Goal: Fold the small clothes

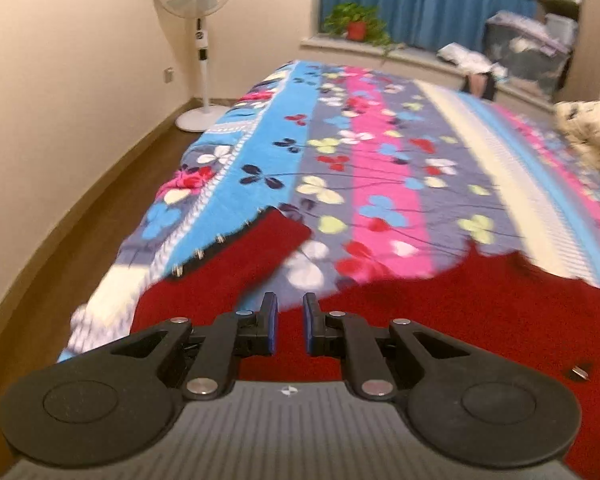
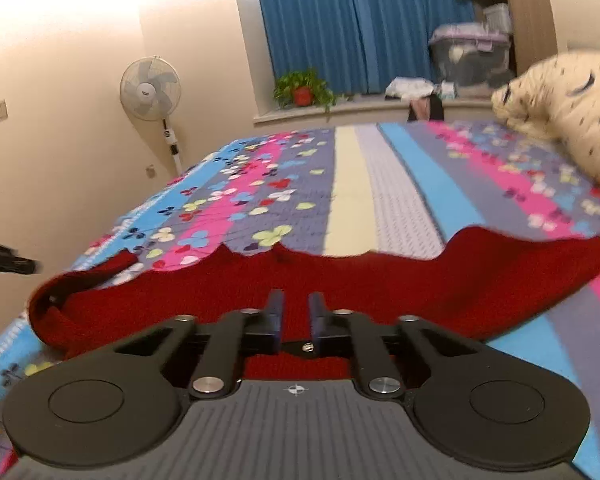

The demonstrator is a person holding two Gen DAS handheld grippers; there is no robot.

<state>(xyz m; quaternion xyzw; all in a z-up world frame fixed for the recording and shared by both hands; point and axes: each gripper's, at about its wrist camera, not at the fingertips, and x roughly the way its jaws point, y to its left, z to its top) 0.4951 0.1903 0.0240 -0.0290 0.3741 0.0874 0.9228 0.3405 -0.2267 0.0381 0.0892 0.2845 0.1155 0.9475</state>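
1. The left gripper (image 1: 290,312) has its jaws drawn nearly together, with a narrow slit between the blue pads and no cloth in it that I can see.
2. The right gripper (image 2: 296,312) is the same: jaws almost closed, empty as far as I can tell.
3. Right under and ahead of both sets of fingers lies the red knitted garment (image 1: 440,312), spread flat on the flowered bedspread (image 1: 380,152).
4. Ahead and left of the left gripper, a sleeve (image 1: 252,248) lies turned in over the body, its dark studded edge showing.
5. To my eye one fold is down and both hands are between grips.
6. Next they would need to open, pick an edge, likely the far-right sleeve (image 2: 560,264), and carry it across without dragging the body.
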